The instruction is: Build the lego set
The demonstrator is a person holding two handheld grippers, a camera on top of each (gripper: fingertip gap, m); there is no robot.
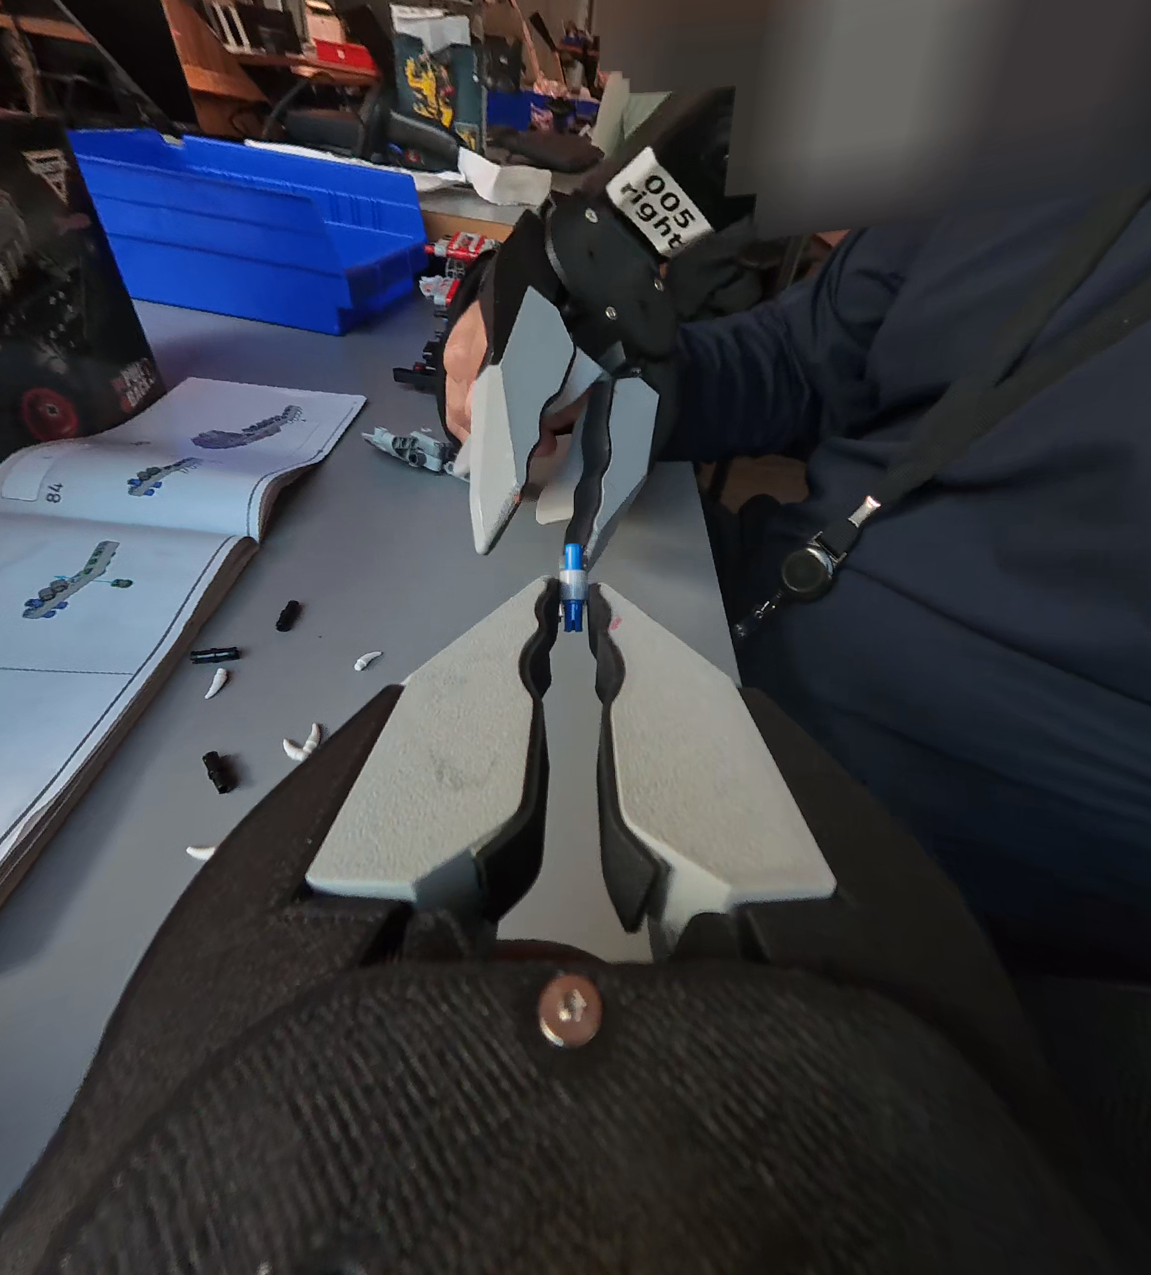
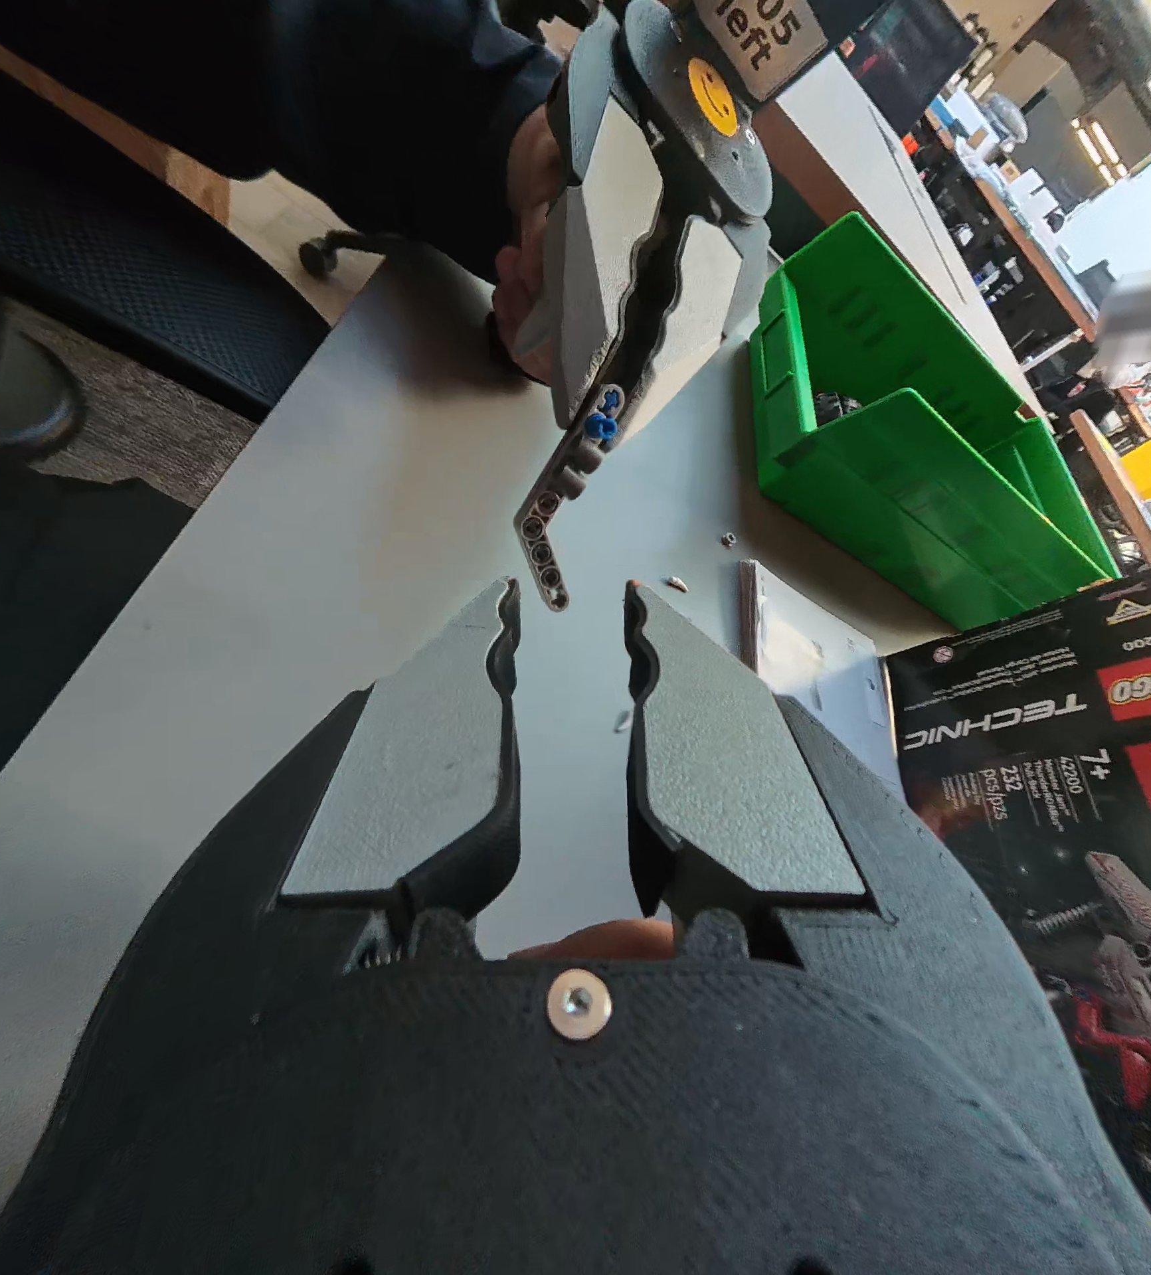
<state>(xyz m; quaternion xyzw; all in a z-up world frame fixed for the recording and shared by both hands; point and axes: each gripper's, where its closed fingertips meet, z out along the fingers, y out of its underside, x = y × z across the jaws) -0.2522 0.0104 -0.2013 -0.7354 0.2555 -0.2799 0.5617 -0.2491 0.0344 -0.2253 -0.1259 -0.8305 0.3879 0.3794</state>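
Note:
My left gripper (image 1: 571, 599) is shut on a grey bent Technic beam (image 1: 572, 585), seen end-on here, with a blue pin (image 1: 572, 555) sticking out of it. In the right wrist view the left gripper (image 2: 598, 408) holds the beam (image 2: 545, 526) by its upper end above the table, with the blue pin (image 2: 601, 428) near the fingertips. My right gripper (image 2: 571, 592) is open and empty, its tips just short of the beam's lower end. In the left wrist view the right gripper (image 1: 535, 546) stands open right behind the pin.
An open instruction booklet (image 1: 110, 552) lies left, with black pins (image 1: 213, 654) and white tooth pieces (image 1: 217, 683) beside it. A blue bin (image 1: 248, 221), a grey sub-assembly (image 1: 407, 445), a green bin (image 2: 903, 448) and the set's box (image 2: 1041, 759) stand around. A person's torso is close on the right. Across from one pair of fingers to the other is roughly 4 centimeters. Both grippers' tips are roughly 20 centimeters from the grey sub-assembly (image 1: 407, 445).

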